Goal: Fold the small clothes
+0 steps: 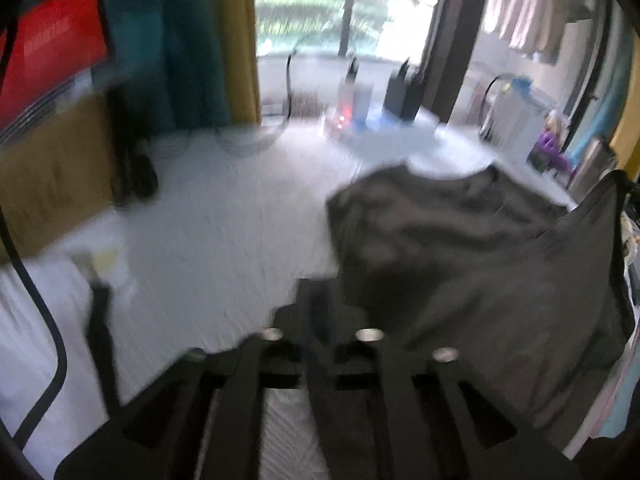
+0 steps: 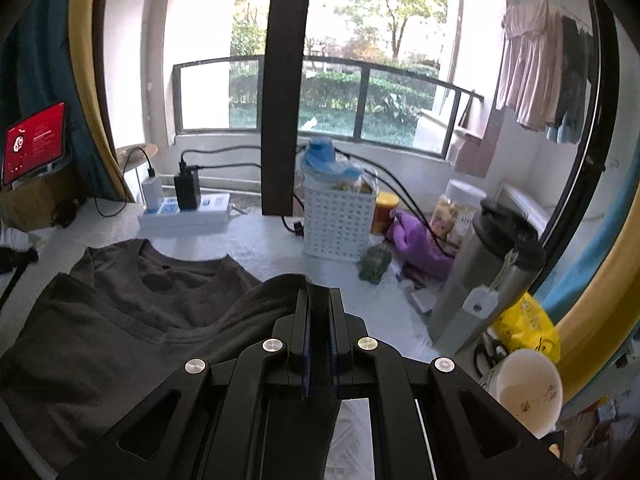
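White table, shirt pinched in right tool

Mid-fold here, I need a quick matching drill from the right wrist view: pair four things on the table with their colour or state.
Things:
1. T-shirt
2. Basket
3. Right gripper
4. Tablet

Descriptions:
A. white, with a grid of holes
B. red screen, propped at far left
C. dark grey, partly folded over itself
D. shut on a fold of cloth

Pairs: 1-C, 2-A, 3-D, 4-B
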{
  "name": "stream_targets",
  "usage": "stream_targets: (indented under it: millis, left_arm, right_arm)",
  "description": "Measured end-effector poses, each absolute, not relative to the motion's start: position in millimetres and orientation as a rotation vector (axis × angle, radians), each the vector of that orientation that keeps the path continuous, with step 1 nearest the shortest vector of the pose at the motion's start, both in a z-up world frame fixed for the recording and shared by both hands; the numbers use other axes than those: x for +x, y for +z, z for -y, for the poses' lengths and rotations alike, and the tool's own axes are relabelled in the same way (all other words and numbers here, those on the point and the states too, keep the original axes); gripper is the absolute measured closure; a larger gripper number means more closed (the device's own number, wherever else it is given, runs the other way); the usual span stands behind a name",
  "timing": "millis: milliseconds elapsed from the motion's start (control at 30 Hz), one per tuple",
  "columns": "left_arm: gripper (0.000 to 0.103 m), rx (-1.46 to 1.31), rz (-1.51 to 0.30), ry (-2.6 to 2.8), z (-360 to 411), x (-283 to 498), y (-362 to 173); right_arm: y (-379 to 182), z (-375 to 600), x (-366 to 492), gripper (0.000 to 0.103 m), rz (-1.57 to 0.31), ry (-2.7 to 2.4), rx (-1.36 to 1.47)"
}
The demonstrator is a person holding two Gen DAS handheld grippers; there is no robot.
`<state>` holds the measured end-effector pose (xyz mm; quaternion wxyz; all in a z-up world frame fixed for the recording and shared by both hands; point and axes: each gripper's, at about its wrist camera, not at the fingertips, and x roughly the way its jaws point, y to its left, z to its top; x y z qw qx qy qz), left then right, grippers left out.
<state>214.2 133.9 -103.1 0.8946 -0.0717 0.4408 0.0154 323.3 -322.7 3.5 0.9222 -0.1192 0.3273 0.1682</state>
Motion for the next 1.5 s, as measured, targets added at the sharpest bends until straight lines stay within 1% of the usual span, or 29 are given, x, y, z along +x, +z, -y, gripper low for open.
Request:
stream_targets:
  millis: [33, 67, 200, 233, 267, 300, 333, 400, 467, 733, 933, 1133, 1500]
  left_arm:
    - [0.044, -0.164, -0.931, 0.031, -134.0, 214.1, -110.4]
    - [0.038, -0.180, -0.945, 0.030, -134.6, 214.6, -117.4]
    - [0.037, -0.198, -0.979, 0.017, -127.4, 214.7, -134.9]
    - [0.038, -0.154, -0.958, 0.010, -121.1, 213.4, -136.8]
    - [0.043, -0.103, -0.943, 0.014, -114.2, 212.0, -138.7]
    - [0.074, -0.065, -0.934, 0.018, -110.1, 213.0, -138.1]
    - [0.100, -0.059, -0.936, 0.011, -108.5, 213.2, -137.5]
    - [0.100, -0.087, -0.933, -0.009, -111.6, 211.4, -133.6]
    - [0.100, -0.068, -0.889, 0.015, -112.9, 207.9, -121.4]
    - [0.100, -0.080, -0.697, 0.043, -122.5, 205.8, -56.5]
    - [0.100, -0.069, -0.644, 0.080, -137.9, 223.3, -33.6]
    - [0.100, -0.054, -0.673, 0.098, -145.5, 252.1, -47.5]
    - [0.100, -0.039, -0.745, 0.133, -154.7, 285.6, -83.1]
  right_arm:
    - [1.4, 323.5, 324.2, 0.096, -0.680, 0.343, -0.242]
    - [-1.4, 324.0, 325.3, 0.096, -0.688, 0.341, -0.239]
    - [-8.2, 326.9, 325.8, 0.096, -0.703, 0.334, -0.230]
    - [-8.4, 327.7, 325.5, 0.096, -0.703, 0.333, -0.229]
    - [-8.8, 328.1, 325.6, 0.096, -0.704, 0.332, -0.228]
    - [-8.3, 327.7, 325.3, 0.096, -0.704, 0.330, -0.228]
    - [-8.2, 327.8, 325.5, 0.096, -0.704, 0.330, -0.229]
    - [-8.0, 327.7, 325.6, 0.096, -0.702, 0.331, -0.232]
    - [-7.4, 327.6, 326.1, 0.096, -0.697, 0.331, -0.236]
    - [5.2, 316.2, 334.8, 0.096, -0.660, 0.341, -0.274]
    - [11.7, 308.4, 355.1, 0.096, -0.632, 0.331, -0.306]
    - [-1.9, 305.7, 384.4, 0.096, -0.656, 0.328, -0.315]
    - [-49.2, 293.2, 438.5, 0.096, -0.740, 0.324, -0.337]
